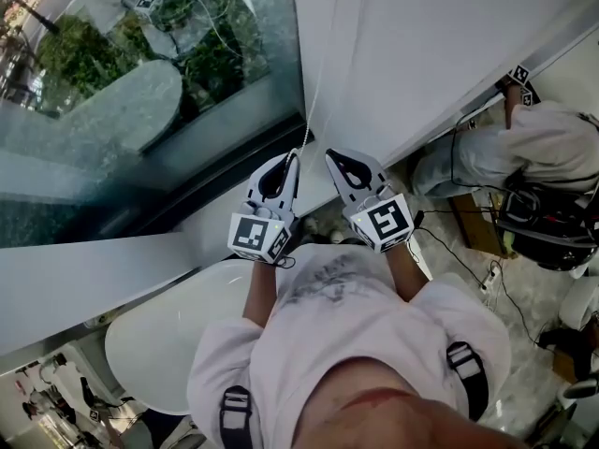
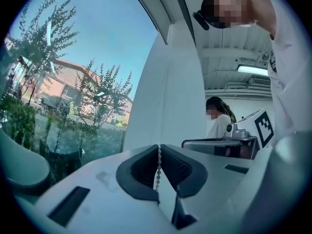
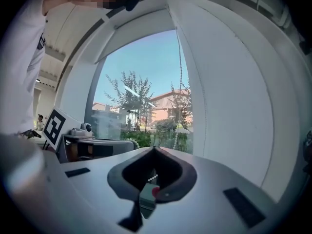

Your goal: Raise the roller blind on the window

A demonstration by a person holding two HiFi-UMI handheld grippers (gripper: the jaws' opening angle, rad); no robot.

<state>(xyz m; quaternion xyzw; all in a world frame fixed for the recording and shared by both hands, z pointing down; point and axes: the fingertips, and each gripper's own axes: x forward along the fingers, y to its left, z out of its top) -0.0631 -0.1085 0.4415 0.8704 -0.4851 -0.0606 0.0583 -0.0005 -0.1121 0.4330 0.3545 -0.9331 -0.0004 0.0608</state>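
Both hands are held out in front of the chest, forearms bare from the pale sleeves, grippers side by side and pointing roughly level at the window. Tips angle in toward each other, marker cubes face up.

Left gripper [image 1: 294, 154] [image 2: 158, 147]: jaws closed, pads clamped on the bead chain [image 1: 314, 101] [image 2: 158, 165]. In the left gripper view the beads run straight down between the two dark pads from the tips. In the head view the chain comes down along the white frame beside the glass and ends at these tips.

Right gripper [image 1: 330, 155] [image 3: 155, 149]: just beside the left, tips not touching it. Its jaw tips meet. A short slanted run of beads shows in the hollow behind the tips (gripped or merely passing behind, I cannot tell). In the right gripper view the chain [image 3: 179, 82] hangs from above, ahead of the jaws, at the edge of the pane.

Window glass [image 1: 140, 82]: uncovered on the left, trees and a building outside.

Roller blind [image 1: 449, 45]: the broad white sheet right of the chain, probably the blind, lowered, with its bottom edge slanting across the head view near the floor.

Second person [image 1: 533, 148]: crouched at the far right, by that bottom edge, well apart from the grippers.
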